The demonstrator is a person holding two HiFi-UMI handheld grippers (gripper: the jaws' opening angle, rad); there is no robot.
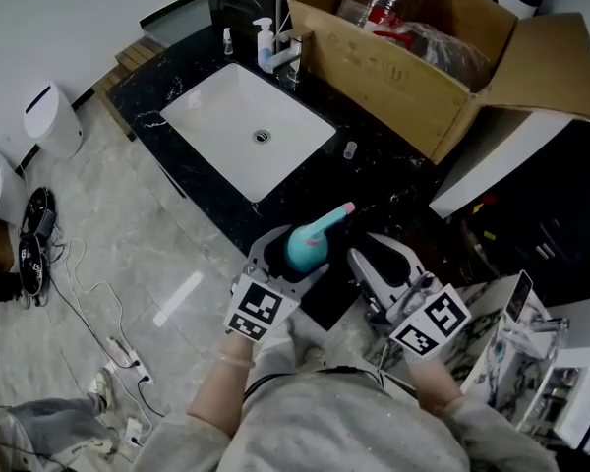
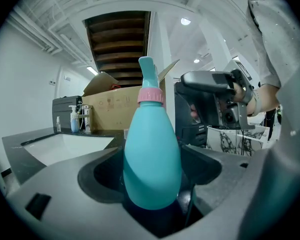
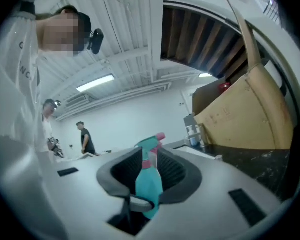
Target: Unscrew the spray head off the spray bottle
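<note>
We see the left gripper (image 2: 152,184) closed on the teal spray bottle (image 2: 152,149) — its 2 jaws press on the bottle's rounded lower body from both sides. In the left gripper view the bottle rises out of the jaws, with a pink collar (image 2: 151,96) at the neck and the teal spray head (image 2: 148,74) still seated on top.

The right gripper (image 3: 149,171) has its 2 jaws partly apart and grips nothing. In the right gripper view the bottle shows small through the gap, beyond the jaw tips. From the head view this gripper sits just to the right of the bottle, near the spray head but apart from it.

In the head view the bottle tilts away from the person, its pink nozzle tip (image 1: 346,207) pointing up and to the right, over the near edge of a black countertop (image 1: 374,180). Further back on the counter lies a white sink (image 1: 208,116), with a pump bottle (image 1: 265,45) behind it and an open cardboard box (image 1: 393,91) to the right. Cables (image 1: 79,293) trail over the pale floor at left — 2 people (image 3: 85,139) stand far off in the right gripper view.
</note>
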